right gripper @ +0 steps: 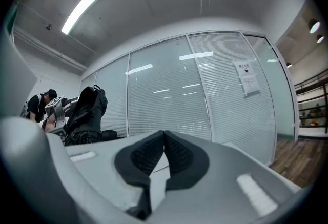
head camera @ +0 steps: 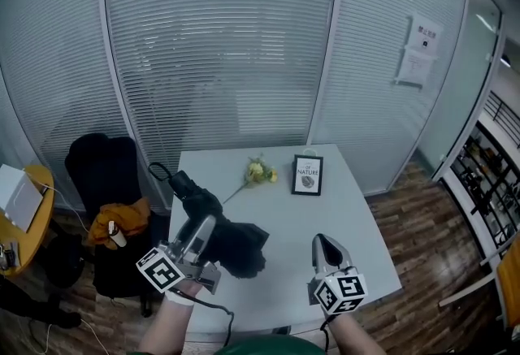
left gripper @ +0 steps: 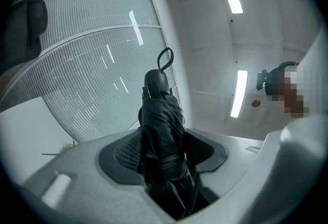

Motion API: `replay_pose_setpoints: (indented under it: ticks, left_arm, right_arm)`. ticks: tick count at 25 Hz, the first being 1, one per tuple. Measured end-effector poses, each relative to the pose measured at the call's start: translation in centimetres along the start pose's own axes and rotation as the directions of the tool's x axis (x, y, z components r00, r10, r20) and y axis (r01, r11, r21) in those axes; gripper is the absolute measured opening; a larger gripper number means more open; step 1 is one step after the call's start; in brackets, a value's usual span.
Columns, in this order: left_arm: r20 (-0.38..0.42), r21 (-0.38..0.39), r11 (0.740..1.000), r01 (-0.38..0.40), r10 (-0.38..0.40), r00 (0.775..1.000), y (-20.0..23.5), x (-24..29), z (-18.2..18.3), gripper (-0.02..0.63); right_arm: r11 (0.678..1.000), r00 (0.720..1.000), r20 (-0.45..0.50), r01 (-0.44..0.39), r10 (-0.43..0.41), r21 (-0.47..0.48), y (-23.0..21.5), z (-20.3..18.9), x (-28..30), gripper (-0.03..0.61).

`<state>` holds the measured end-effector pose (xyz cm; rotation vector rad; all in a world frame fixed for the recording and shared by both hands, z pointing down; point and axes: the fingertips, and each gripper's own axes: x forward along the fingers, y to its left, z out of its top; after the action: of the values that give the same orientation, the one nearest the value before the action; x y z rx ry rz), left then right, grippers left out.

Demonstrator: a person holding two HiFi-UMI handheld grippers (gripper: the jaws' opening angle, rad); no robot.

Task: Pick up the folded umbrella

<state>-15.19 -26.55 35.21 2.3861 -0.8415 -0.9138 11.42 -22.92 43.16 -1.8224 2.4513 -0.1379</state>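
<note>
Umbrella (head camera: 195, 197), black and folded, sits crosswise in the left gripper (head camera: 203, 230); the jaws stand partly apart and press on its bundled fabric near the wrap band, so the hold is on the body and not the handle; the handle end with its strap loop (left gripper: 165, 58) points up and away from the gripper, towards the blinds. In the right gripper view the bundle hangs in the air against the glass wall, so it appears to be clear of the white table (head camera: 357, 264), though the head view alone does not show the gap for certain.

By that reading the pick is all but done: the grasp is made and the bundle is off the surface; what is left is only to hold it steady. Loose folds spill out below the jaws, so some slipping looks possible.

The right gripper (head camera: 327, 250) hovers over the near right part of the table, its pads together with nothing between them.

Farther back on the table lie a sprig of yellow flowers (head camera: 260, 172) and a small dark frame (head camera: 308, 175) reading "NATURE"; a paper notice (head camera: 421, 49) hangs on the glass, its print too small to read. A black chair (head camera: 101, 171) with an orange cloth (head camera: 122, 223) stands to the left.
</note>
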Motion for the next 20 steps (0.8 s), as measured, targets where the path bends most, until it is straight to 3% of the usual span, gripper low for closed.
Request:
replay_pose_setpoints:
  ticks: [3,8,11,20]
  left_arm:
    - [0.016,0.017,1.0,-0.002,0.002,1.0,-0.1,-0.5,0.4,0.245]
    - [0.056,-0.048,0.999,-0.013,0.015,0.998,0.8,-1.2,1.1,0.245]
    - [0.06,-0.013,0.999,-0.045,0.046,0.997,1.4,-2.3,1.9,0.245]
    - [0.088,-0.004,0.993,-0.118,0.117,0.989,3.1,-3.5,2.1,0.245]
  right_arm:
    - [1.0,1.0,0.006,0.0,0.0,-0.003,-0.2,0.2,-0.1,0.003]
    - [1.0,1.0,0.019,0.01,-0.01,-0.009,-0.8,0.8,0.5,0.003]
    - [1.0,1.0,0.024,0.011,-0.011,0.001,-0.6,0.7,0.7,0.003]
    - [1.0,0.999,0.029,0.019,-0.019,0.012,-2.3,0.8,0.7,0.003]
